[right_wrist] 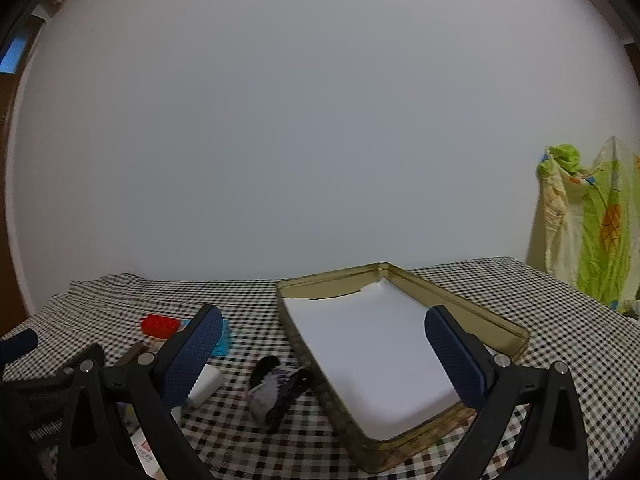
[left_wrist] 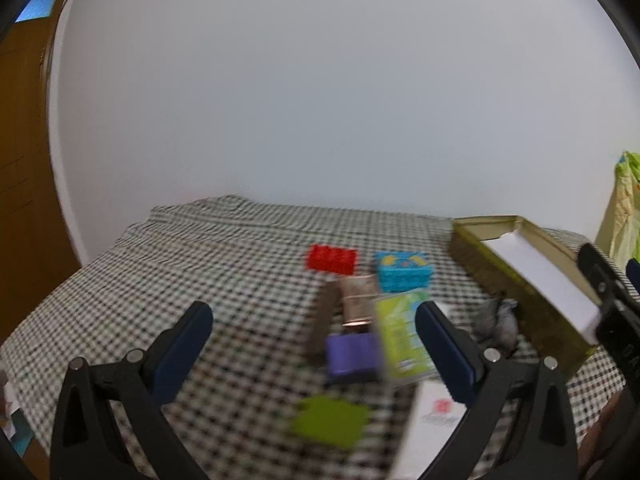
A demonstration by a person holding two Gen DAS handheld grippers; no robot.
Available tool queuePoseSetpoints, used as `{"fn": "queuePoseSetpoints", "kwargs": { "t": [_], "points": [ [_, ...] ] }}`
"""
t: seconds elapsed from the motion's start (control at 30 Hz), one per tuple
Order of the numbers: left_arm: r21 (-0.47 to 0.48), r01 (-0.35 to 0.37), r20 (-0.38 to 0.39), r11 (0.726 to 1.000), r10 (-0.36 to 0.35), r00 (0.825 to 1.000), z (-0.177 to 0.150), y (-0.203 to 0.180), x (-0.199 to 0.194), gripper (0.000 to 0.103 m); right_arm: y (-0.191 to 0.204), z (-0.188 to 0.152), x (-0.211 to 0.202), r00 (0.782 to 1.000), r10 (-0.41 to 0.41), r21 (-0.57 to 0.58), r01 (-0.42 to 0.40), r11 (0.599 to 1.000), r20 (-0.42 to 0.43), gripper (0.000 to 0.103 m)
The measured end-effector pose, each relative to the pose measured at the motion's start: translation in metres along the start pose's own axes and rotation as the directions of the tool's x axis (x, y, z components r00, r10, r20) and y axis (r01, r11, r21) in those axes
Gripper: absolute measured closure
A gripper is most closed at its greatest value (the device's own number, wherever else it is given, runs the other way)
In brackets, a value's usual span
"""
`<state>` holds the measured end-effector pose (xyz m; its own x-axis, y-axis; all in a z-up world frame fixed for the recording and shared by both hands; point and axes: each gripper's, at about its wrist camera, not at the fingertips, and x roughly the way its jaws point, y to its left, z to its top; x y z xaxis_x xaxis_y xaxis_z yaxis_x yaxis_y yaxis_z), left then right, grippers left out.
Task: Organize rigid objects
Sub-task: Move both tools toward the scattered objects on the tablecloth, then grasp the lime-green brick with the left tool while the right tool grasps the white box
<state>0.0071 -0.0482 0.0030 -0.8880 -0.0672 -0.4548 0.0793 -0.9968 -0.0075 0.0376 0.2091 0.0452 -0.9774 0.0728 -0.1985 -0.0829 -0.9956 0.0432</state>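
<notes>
Loose objects lie on a checkered cloth: a red brick (left_wrist: 331,259), a blue brick (left_wrist: 404,272), a purple block (left_wrist: 352,356), a green flat piece (left_wrist: 331,421), a green-yellow carton (left_wrist: 400,336), a copper cylinder (left_wrist: 358,300) and a white box (left_wrist: 434,428). My left gripper (left_wrist: 314,344) is open and empty above them. A gold tin (right_wrist: 500,322) lined with white paper stands at the right. My right gripper (right_wrist: 324,352) is open and empty over the tin's near left edge. A dark grey clip-like object (right_wrist: 276,392) lies left of the tin.
The tin also shows in the left wrist view (left_wrist: 472,256), with the right gripper's body (left_wrist: 608,300) beside it. A green and white cloth (right_wrist: 588,220) hangs at the far right. A white wall stands behind the table. A wooden door (left_wrist: 20,200) is at the left.
</notes>
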Motion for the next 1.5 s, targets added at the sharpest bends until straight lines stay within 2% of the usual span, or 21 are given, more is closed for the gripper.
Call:
{"fn": "queuePoseSetpoints", "kwargs": {
  "t": [0.13,0.23,0.33,0.37,0.43,0.5,0.63,0.77,0.9,0.97,1.03,1.1,1.13,1.17,1.2,1.23,1.33,1.37,1.5],
  "points": [
    [-0.021,-0.069,-0.028,0.997,0.068,0.997,-0.002,0.038,-0.003,0.0,0.003,-0.005,0.002,0.996,0.053,-0.006,-0.054,0.999,-0.066,0.0],
    [-0.036,-0.093,-0.051,0.995,0.091,0.995,-0.007,0.061,-0.003,0.001,0.009,-0.011,0.002,0.981,0.116,0.013,-0.115,0.993,-0.157,0.0],
    [-0.045,-0.097,-0.071,0.994,0.094,0.993,-0.012,0.071,-0.001,0.002,0.017,-0.018,0.006,0.944,0.186,0.057,-0.177,0.983,-0.274,0.001],
    [-0.042,-0.096,-0.081,0.995,0.092,0.992,-0.014,0.074,-0.001,0.004,0.022,-0.023,0.008,0.921,0.226,0.09,-0.208,0.974,-0.319,0.001],
    [-0.035,-0.074,-0.105,0.997,0.07,0.992,-0.017,0.075,0.002,0.007,0.03,-0.028,0.012,0.888,0.271,0.121,-0.243,0.962,-0.371,0.001],
    [-0.039,-0.057,-0.12,0.998,0.052,0.991,-0.019,0.075,0.004,0.007,0.046,-0.034,0.016,0.863,0.289,0.113,-0.266,0.957,-0.414,0.002],
    [-0.013,-0.051,-0.135,0.999,0.049,0.99,-0.021,0.073,0.006,0.007,0.072,-0.045,0.028,0.81,0.291,0.097,-0.282,0.954,-0.508,0.013],
    [0.024,-0.044,-0.134,0.999,0.047,0.99,-0.021,0.073,0.002,0.007,0.086,-0.054,0.038,0.773,0.287,0.094,-0.285,0.954,-0.565,0.014],
    [0.035,-0.032,-0.141,0.999,0.037,0.989,-0.021,0.076,0.001,0.007,0.104,-0.064,0.033,0.751,0.279,0.054,-0.31,0.949,-0.599,0.014],
    [0.041,-0.019,-0.148,0.999,0.025,0.989,-0.021,0.074,0.002,0.007,0.11,-0.065,0.037,0.747,0.252,0.02,-0.305,0.952,-0.616,0.014],
    [0.053,-0.012,-0.152,0.999,0.02,0.988,-0.021,0.071,0.003,0.007,0.11,-0.069,0.041,0.729,0.24,0.01,-0.306,0.952,-0.641,0.014],
    [0.07,0.003,-0.158,0.998,0.008,0.987,-0.022,0.066,0.004,0.006,0.111,-0.069,0.04,0.73,0.221,-0.037,-0.319,0.947,-0.647,0.02],
    [0.081,0.014,-0.163,0.997,-0.001,0.987,-0.022,0.063,0.004,0.006,0.11,-0.07,0.041,0.731,0.202,-0.069,-0.323,0.944,-0.651,0.029],
    [0.09,0.027,-0.17,0.996,-0.011,0.985,-0.023,0.061,0.004,0.006,0.108,-0.07,0.041,0.738,0.183,-0.103,-0.323,0.941,-0.65,0.043],
    [0.097,0.04,-0.175,0.995,-0.022,0.984,-0.024,0.058,0.004,0.006,0.102,-0.069,0.041,0.742,0.179,-0.114,-0.326,0.938,-0.646,0.047],
    [0.102,0.055,-0.18,0.993,-0.036,0.983,-0.024,0.055,0.004,0.006,0.094,-0.067,0.042,0.734,0.193,-0.101,-0.336,0.936,-0.651,0.057],
    [0.104,0.109,-0.209,0.989,-0.085,0.974,-0.025,0.045,0.006,0.006,0.076,-0.063,0.043,0.716,0.223,-0.068,-0.353,0.933,-0.662,0.059],
    [0.101,0.134,-0.225,0.986,-0.108,0.968,-0.025,0.041,0.008,0.006,0.067,-0.062,0.042,0.716,0.235,-0.055,-0.357,0.933,-0.657,0.059],
    [0.099,0.211,-0.27,0.973,-0.178,0.946,-0.028,0.022,0.011,0.006,0.044,-0.058,0.028,0.748,0.258,-0.051,-0.363,0.93,-0.611,0.059]
  ]
}}
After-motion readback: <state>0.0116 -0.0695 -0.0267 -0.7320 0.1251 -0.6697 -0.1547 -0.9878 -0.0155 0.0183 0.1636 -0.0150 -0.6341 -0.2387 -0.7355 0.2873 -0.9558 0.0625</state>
